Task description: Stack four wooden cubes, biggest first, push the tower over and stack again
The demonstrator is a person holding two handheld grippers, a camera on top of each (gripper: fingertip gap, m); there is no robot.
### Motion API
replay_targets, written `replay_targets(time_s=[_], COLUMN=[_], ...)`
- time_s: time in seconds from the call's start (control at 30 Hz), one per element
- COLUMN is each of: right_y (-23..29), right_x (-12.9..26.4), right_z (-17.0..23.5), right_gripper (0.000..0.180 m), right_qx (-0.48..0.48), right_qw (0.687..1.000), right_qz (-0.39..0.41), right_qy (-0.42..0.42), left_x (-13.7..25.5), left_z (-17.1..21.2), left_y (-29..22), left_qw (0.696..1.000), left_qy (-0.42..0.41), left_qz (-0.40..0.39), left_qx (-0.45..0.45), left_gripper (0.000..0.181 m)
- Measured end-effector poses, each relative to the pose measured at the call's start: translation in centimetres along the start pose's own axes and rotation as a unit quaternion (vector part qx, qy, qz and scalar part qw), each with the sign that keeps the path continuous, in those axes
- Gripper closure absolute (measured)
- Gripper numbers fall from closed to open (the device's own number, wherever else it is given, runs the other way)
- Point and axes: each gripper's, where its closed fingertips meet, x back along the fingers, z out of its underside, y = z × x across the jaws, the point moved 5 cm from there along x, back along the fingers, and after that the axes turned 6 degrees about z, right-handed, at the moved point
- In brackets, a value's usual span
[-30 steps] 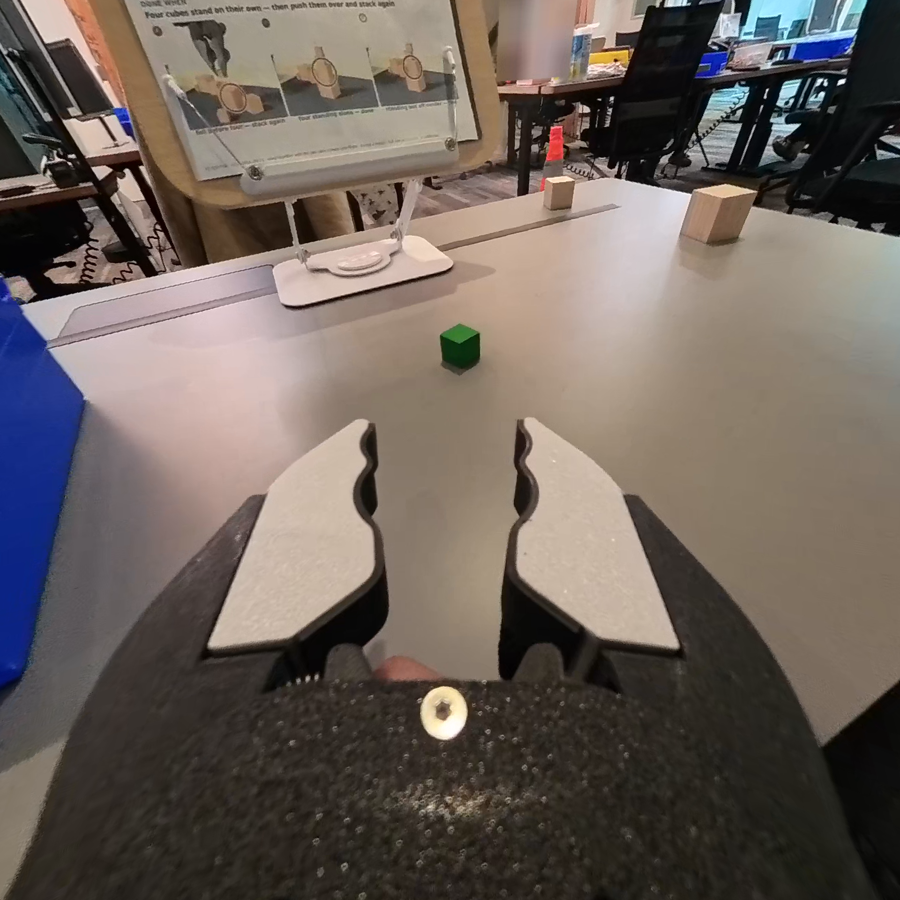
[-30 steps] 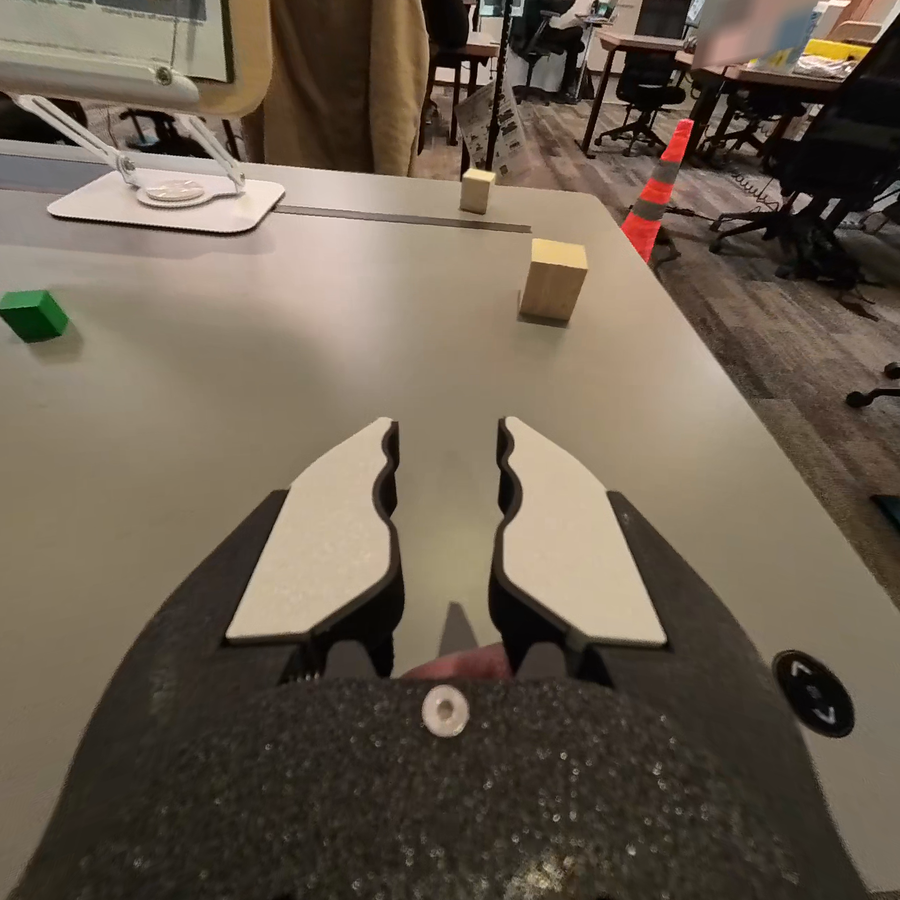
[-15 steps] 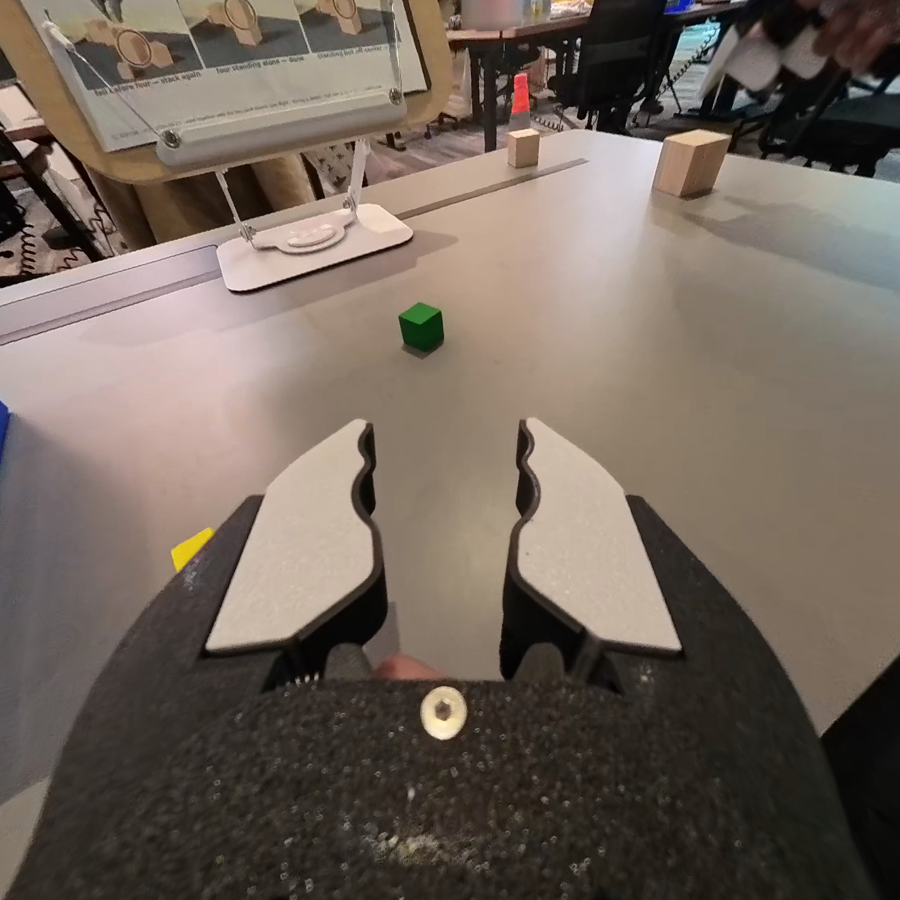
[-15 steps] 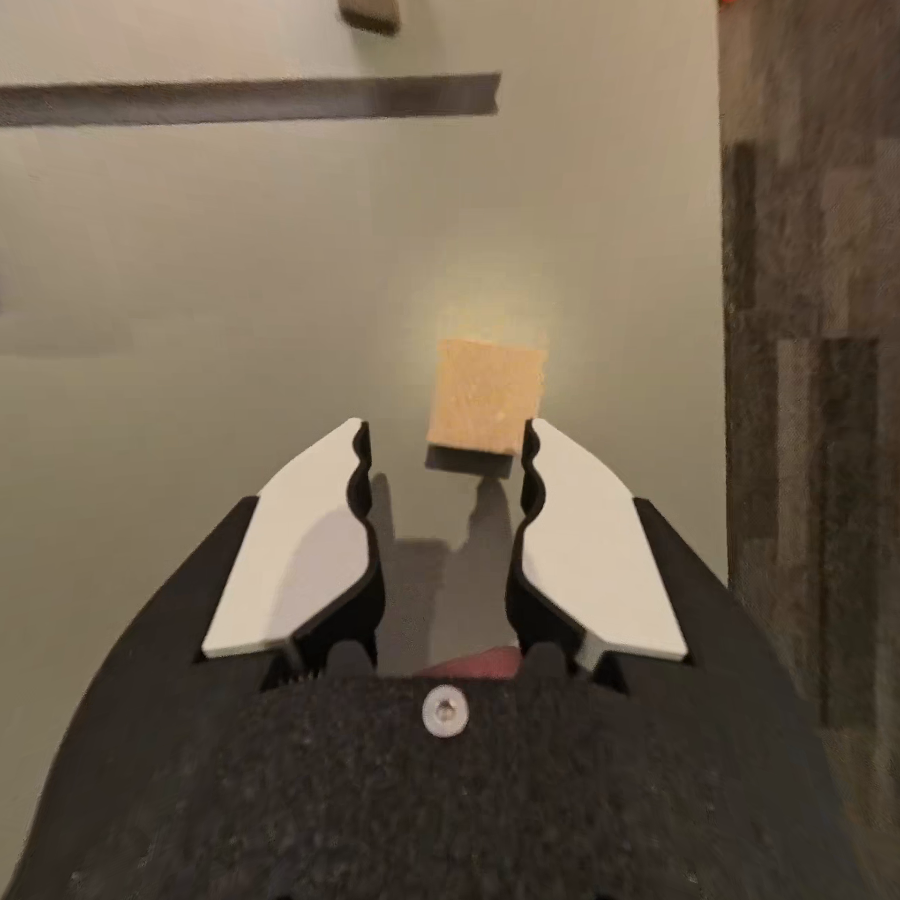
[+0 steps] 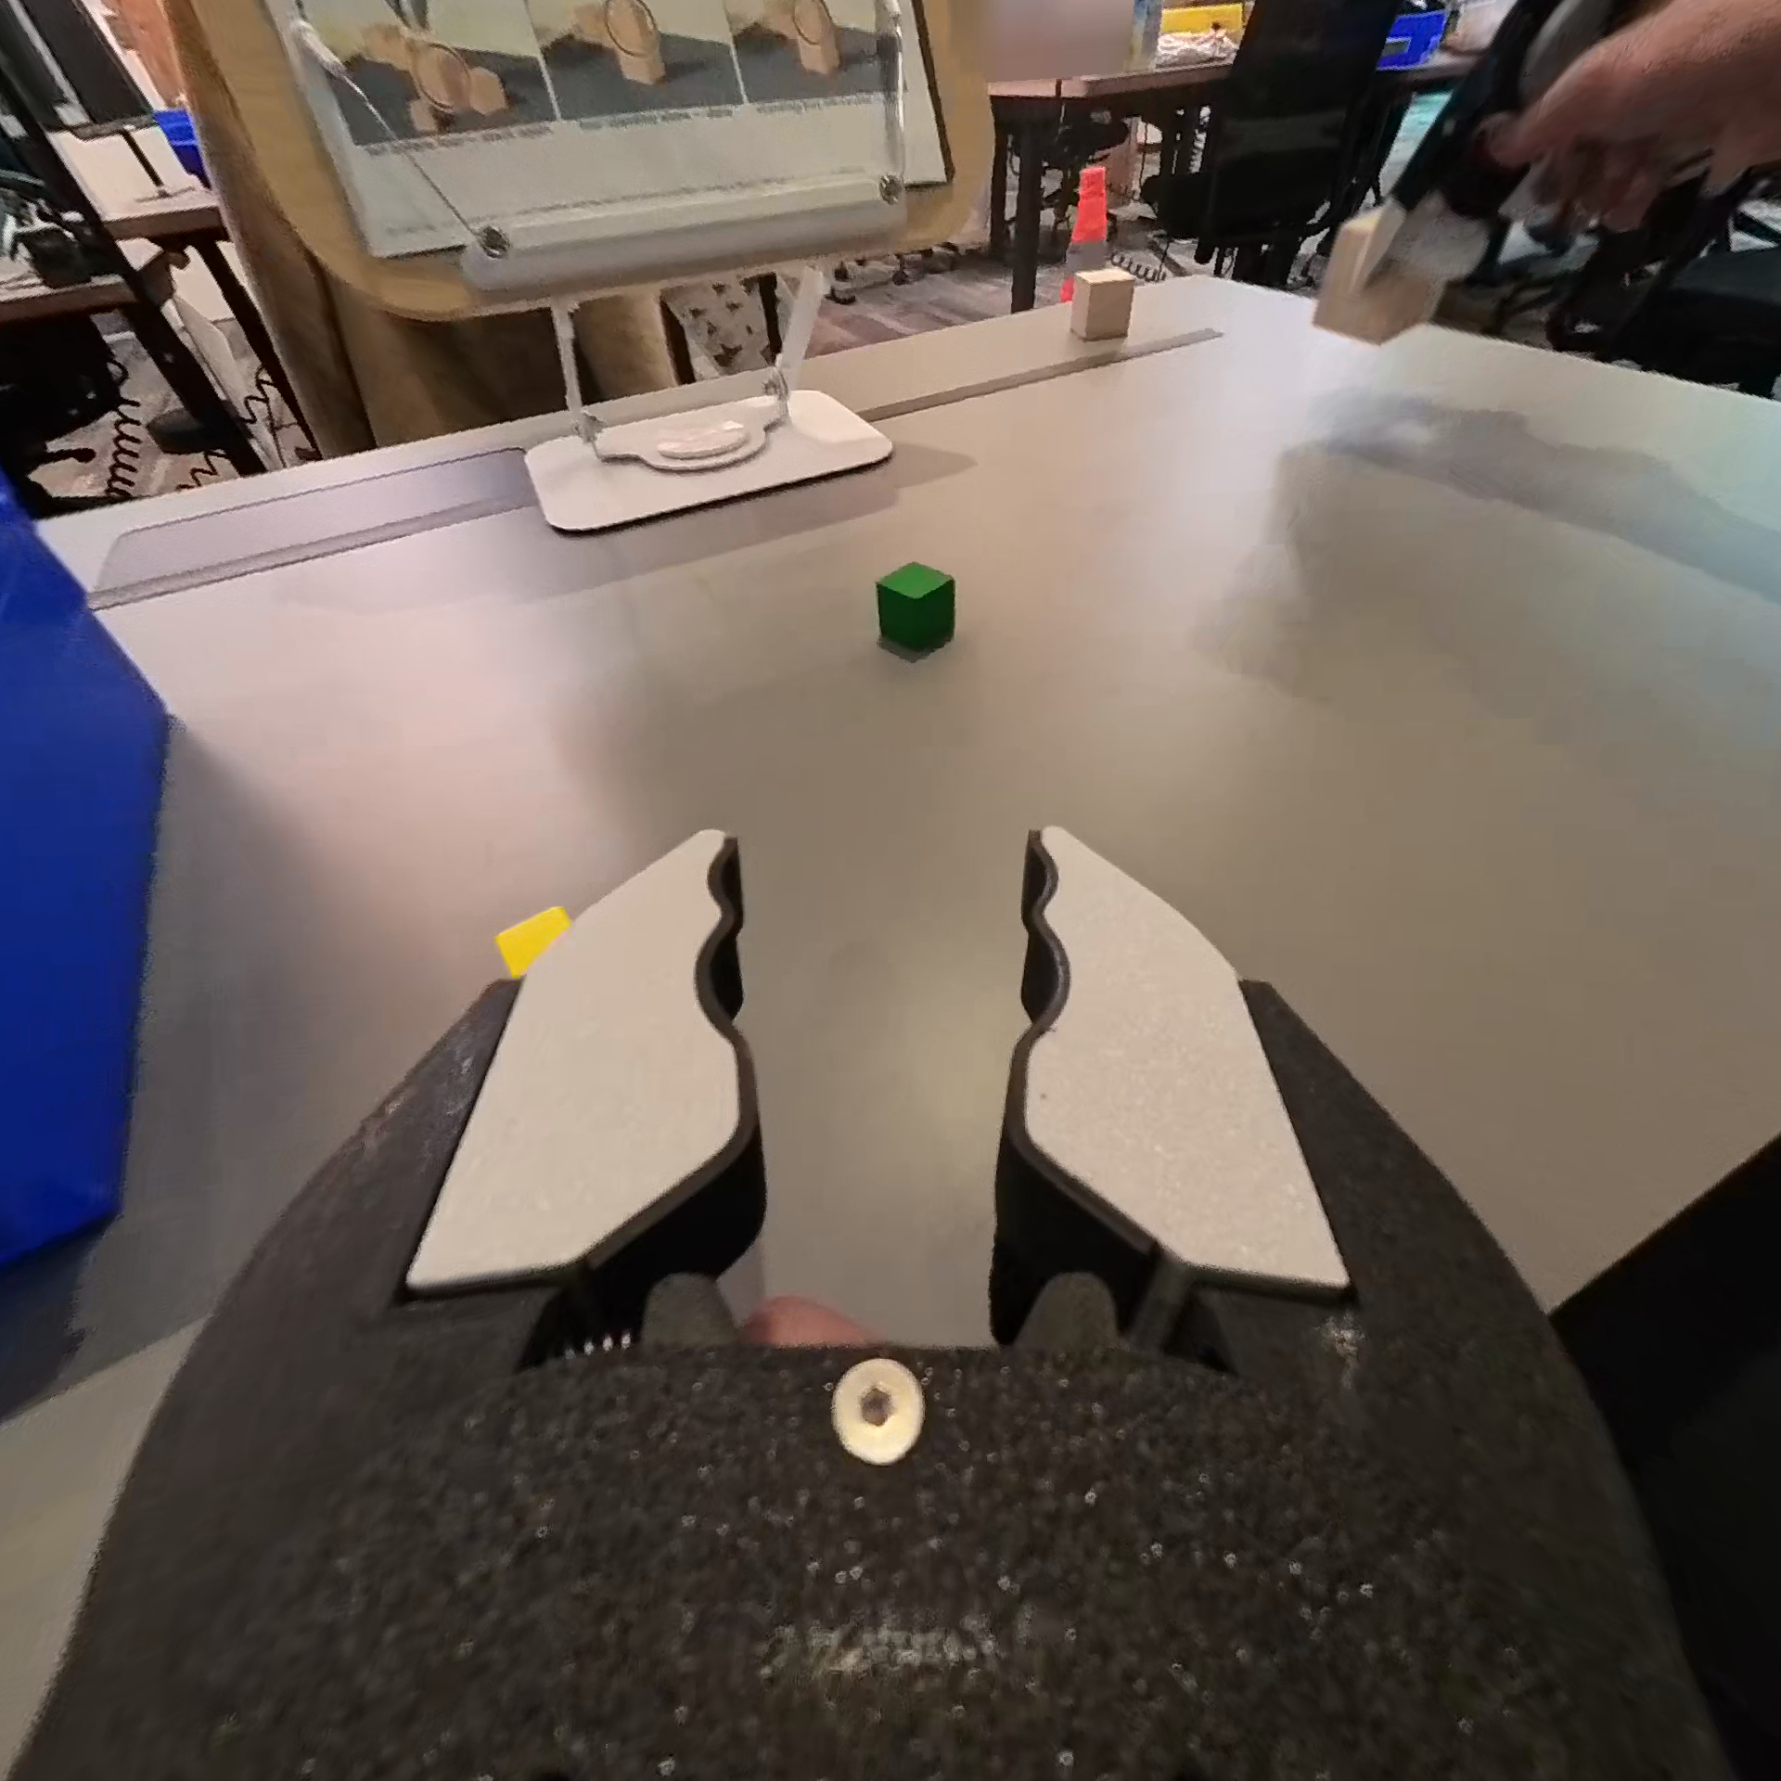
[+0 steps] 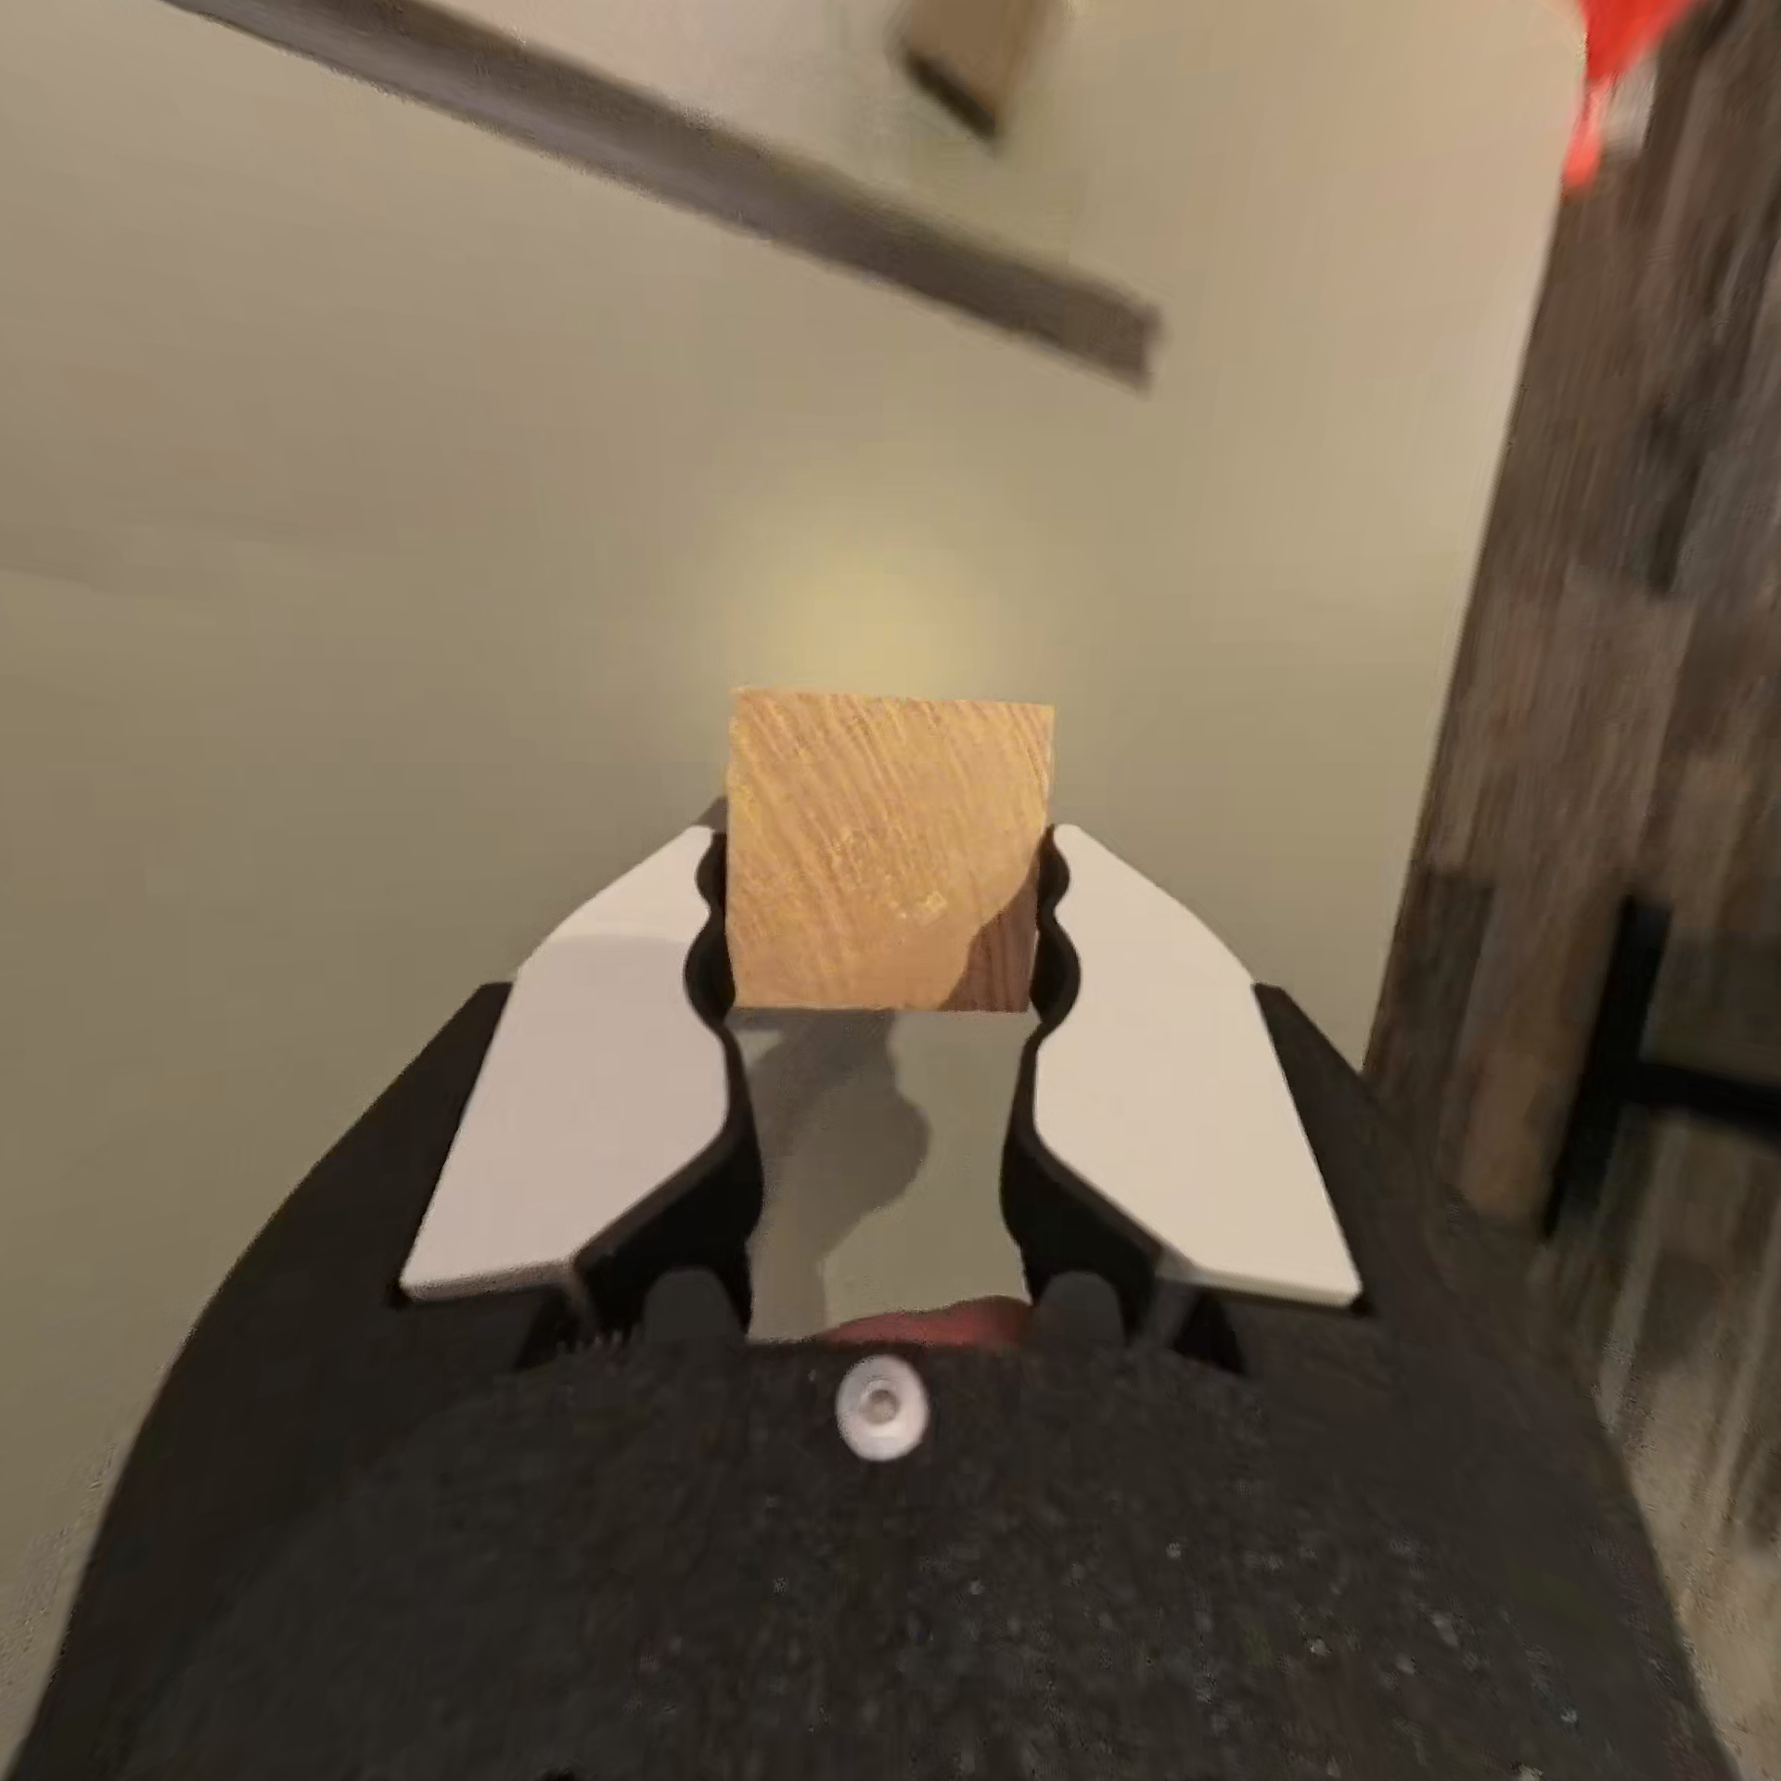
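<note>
Four cubes show across the two views. Right gripper (image 6: 882, 872) clamps the large wooden cube (image 6: 882, 858) between its fingertips, both pads pressed against the cube's side faces, grain face toward the camera. Cube is off the grey table (image 6: 385, 578), and its shadow falls on the surface below the jaws. Left wrist view confirms this: right gripper (image 5: 1388, 260), held by a person's hand (image 5: 1638, 106), carries the large cube (image 5: 1364, 284) in the air above the far right part of the table (image 5: 1253, 771), blurred.

Left gripper (image 5: 882, 891) hangs over the near table with its jaws spread and nothing between them, only bare surface. Green cube (image 5: 916, 605) sits straight ahead of it near the table centre, well apart from the fingertips. Yellow cube (image 5: 530, 940) lies just beside the left finger's outer edge, partly hidden behind it. Small wooden cube (image 5: 1102, 304) stands at the far edge by a dark strip (image 5: 1060, 371) in the tabletop; in the right wrist view the same cube (image 6: 964, 58) appears blurred beyond the strip (image 6: 675, 183).

Instruction board on a white stand (image 5: 713, 458) sits at the back of the table, left of the small cube. Blue bin (image 5: 67, 916) stands at the left edge. Orange cone (image 5: 1089, 226) is on the floor behind, with office chairs and desks beyond.
</note>
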Motion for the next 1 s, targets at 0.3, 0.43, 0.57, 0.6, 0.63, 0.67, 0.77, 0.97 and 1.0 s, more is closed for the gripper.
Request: replay_targets(time_s=[0.3,0.43,0.57,0.6,0.63,0.67,0.77,0.97,1.0], right_y=[26.2,36.1,40.5,40.9,41.1,41.2,40.8,39.1,37.9], right_x=[16.0,15.2,12.0,11.6,11.1,10.7,9.5,10.1,11.1], right_z=[-5.9,-3.0,0.0,0.6,0.9,1.2,1.7,1.0,0.4], right_gripper=[0.12,0.12,0.12,0.12,0.12,0.12,0.12,0.105,0.103], right_qx=[0.366,0.474,0.531,0.536,0.54,0.545,0.555,0.523,0.504], right_qw=[0.872,0.809,0.778,0.773,0.771,0.771,0.773,0.782,0.788], right_qz=[-0.2,-0.275,-0.3,-0.306,-0.306,-0.303,-0.284,-0.299,-0.305], right_qy=[-0.258,-0.211,-0.151,-0.146,-0.139,-0.132,-0.111,-0.155,-0.176], left_x=[0.9,0.7,0.7,0.8,0.8,0.9,1.0,0.9,0.9], left_z=[-0.2,0.3,0.7,0.7,0.7,0.7,0.8,0.9,0.9], left_y=[1.3,1.4,1.3,1.2,1.2,1.2,1.2,1.2,1.2], left_qw=[0.999,0.999,0.999,0.999,0.999,0.999,0.999,1.0,1.0], left_qy=[-0.008,-0.002,0.006,0.006,0.006,0.006,0.007,0.011,0.011], left_qz=[-0.033,-0.042,-0.036,-0.035,-0.035,-0.035,-0.032,-0.026,-0.025], left_qx=[-0.002,-0.01,-0.009,-0.01,-0.012,-0.013,-0.009,-0.003,-0.002], left_gripper=[0.127,0.127,0.127,0.127,0.127,0.127,0.127,0.126,0.126])
